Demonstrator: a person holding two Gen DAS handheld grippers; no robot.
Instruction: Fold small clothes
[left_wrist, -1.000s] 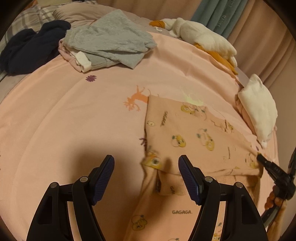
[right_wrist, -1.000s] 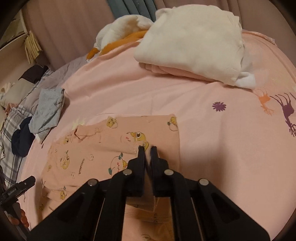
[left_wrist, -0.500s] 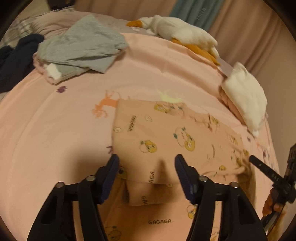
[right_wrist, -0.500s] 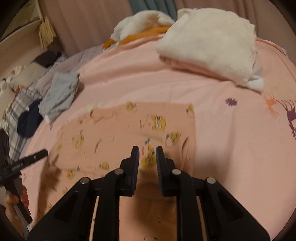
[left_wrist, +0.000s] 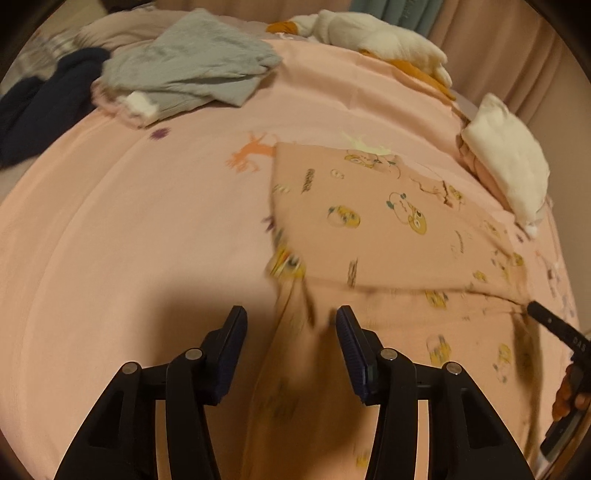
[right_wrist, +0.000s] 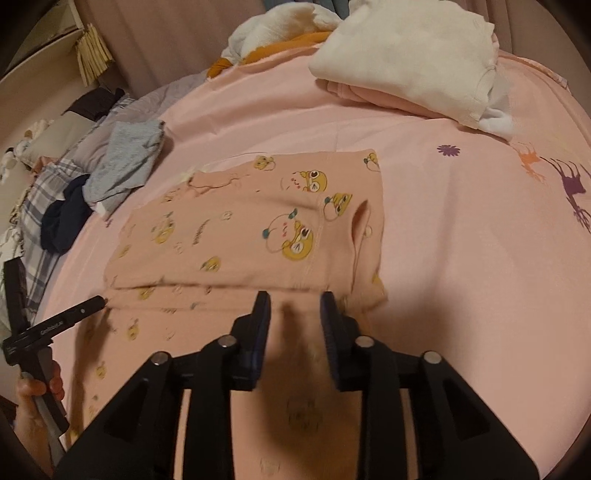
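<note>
Left gripper (left_wrist: 290, 323): fingers spread and have just been narrowing, over the left edge of the pink cartoon-print garment (left_wrist: 376, 229); cloth lies below the gap, pads not pressing it. Probably lining up on that edge for the next fold.

Right gripper (right_wrist: 295, 310): fingers parted, have just been opening, nothing pinched. It hangs just short of the near fold line, so it reads as having let the folded-over layer drop.

The garment lies flat on the bed sheet (left_wrist: 129, 240), mid-bed, top part doubled over toward the far side, lower part running toward the cameras. Flat and squared so the following fold has straight edges.

Farther off: white-over-pink folded stack (right_wrist: 406, 55) far right, likely the done pile. Grey garment (left_wrist: 184, 70) and dark navy one (left_wrist: 44, 107) in a loose heap far left, likely still waiting. Both sit well apart from the working area.
</note>
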